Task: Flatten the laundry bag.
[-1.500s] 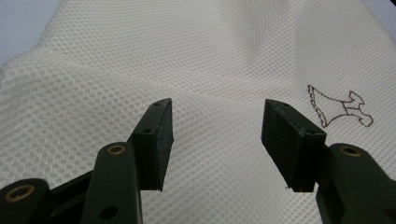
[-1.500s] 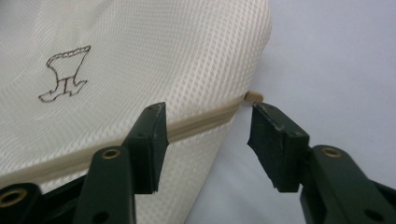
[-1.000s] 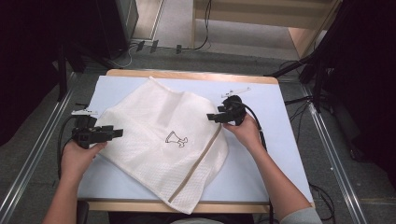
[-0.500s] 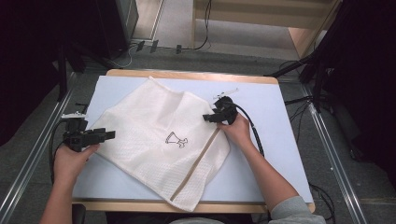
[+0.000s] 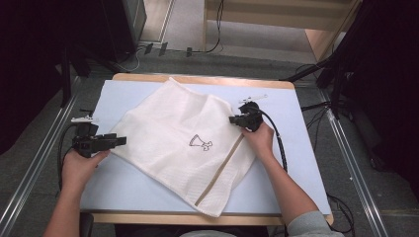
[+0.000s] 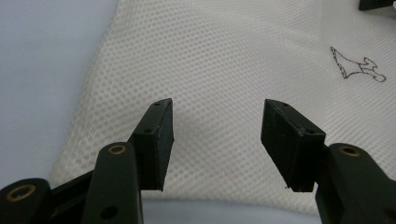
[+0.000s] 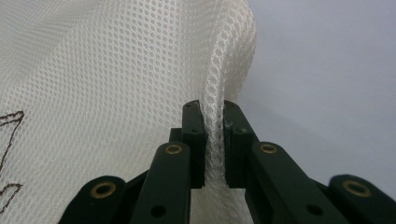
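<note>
While the right gripper (image 7: 214,144) pinches the mesh cloth's (image 5: 188,143) edge at frame centre to anchor it, the left gripper (image 6: 215,137) gapes, ready to grasp.

Left gripper (image 5: 116,141) held low at the left, fingers (image 6: 156,140) spread wide apart; right gripper (image 5: 232,119) reaches forward from an outstretched forearm, fingers (image 7: 194,140) pinched nearly together

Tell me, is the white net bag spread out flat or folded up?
Spread out flat: the white net bag lies open across the table, with only one edge pinched up by the right tool.
</note>
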